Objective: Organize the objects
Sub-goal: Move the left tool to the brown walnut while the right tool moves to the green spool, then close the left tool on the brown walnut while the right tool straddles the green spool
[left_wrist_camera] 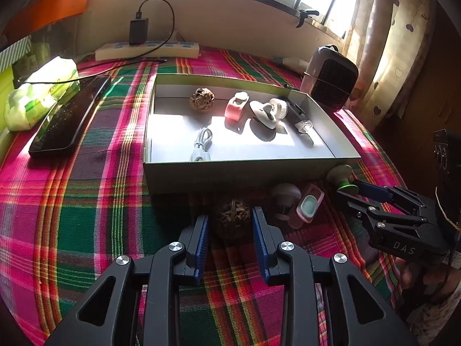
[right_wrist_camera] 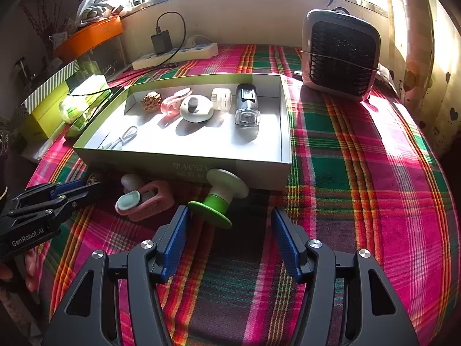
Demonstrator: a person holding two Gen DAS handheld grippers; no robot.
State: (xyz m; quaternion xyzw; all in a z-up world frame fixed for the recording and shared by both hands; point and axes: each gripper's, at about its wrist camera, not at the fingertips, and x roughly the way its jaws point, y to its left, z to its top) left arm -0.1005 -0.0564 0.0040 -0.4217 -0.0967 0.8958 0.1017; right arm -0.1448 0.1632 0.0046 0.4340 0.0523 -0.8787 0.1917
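The shallow grey-green cardboard box (right_wrist_camera: 259, 173) sits mid-table on the pink, green and red plaid cloth (right_wrist_camera: 360, 187), with wide open cloth to its right and in front. Inside it lie one brown knobbly walnut-like ball (right_wrist_camera: 151, 101), one pink plastic clip (right_wrist_camera: 173, 104), one grey-white round suction disc (right_wrist_camera: 196, 109), one small white ribbed cylinder (right_wrist_camera: 221, 99), one clear-and-black bike-light-like gadget (right_wrist_camera: 246, 104) and one coiled white cable (right_wrist_camera: 125, 138).

Outside, against the box's front wall, are three more things: a dark second knobbly ball (left_wrist_camera: 234, 219), a pink clip with a pale teal pad (right_wrist_camera: 144, 200), and a green-and-white spool-shaped knob (right_wrist_camera: 220, 199).

The left gripper (left_wrist_camera: 230, 227) is held low, fingers open on either side of the dark ball. The right gripper (right_wrist_camera: 230, 230), fingers spread wide, hovers just before the green knob, holding nothing.
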